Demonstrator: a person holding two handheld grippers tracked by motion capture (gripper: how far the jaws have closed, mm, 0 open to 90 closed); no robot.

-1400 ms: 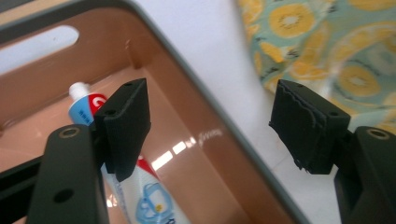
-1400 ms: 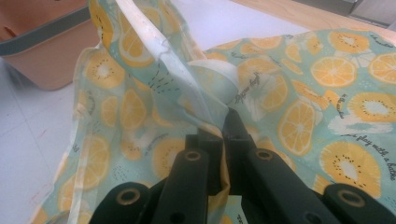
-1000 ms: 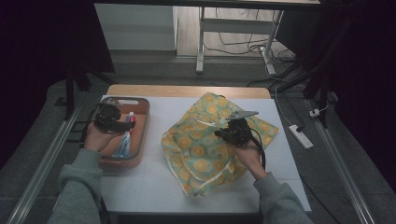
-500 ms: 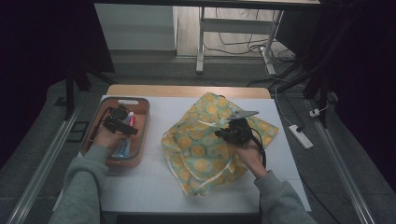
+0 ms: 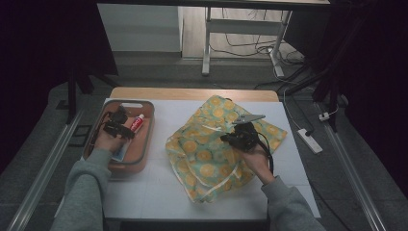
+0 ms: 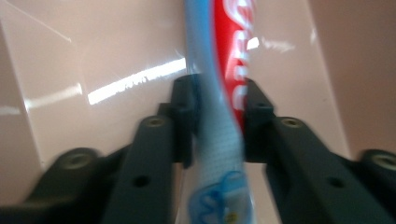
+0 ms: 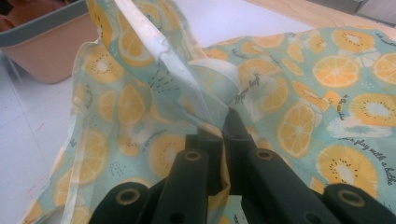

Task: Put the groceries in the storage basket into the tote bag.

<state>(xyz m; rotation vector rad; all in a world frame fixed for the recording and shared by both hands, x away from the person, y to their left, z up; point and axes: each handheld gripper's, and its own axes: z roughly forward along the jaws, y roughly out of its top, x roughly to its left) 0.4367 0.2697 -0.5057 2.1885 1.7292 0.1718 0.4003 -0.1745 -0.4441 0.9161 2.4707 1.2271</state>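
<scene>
Both tongs' tips hidden: toothpaste tube (image 6: pixel 223 140), bag (image 7: pixel 299 116).

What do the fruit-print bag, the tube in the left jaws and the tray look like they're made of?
Fruit-print bag: thin, soft plastic film, probably; its lifted edge is translucent and it creases loosely. Toothpaste tube: glossy squeezable plastic or laminate; it shines, with a crimped, dotted end. Tray: hard, smooth pinkish plastic by its sharp glare streaks.

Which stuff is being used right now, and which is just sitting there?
In use:
- toothpaste tube, with the left gripper fingers just closing around it
- pink tray holding the tube
- fruit-print bag, its edge pinched by the right gripper

Just lying about:
- power strip on the floor
- table legs behind
</scene>
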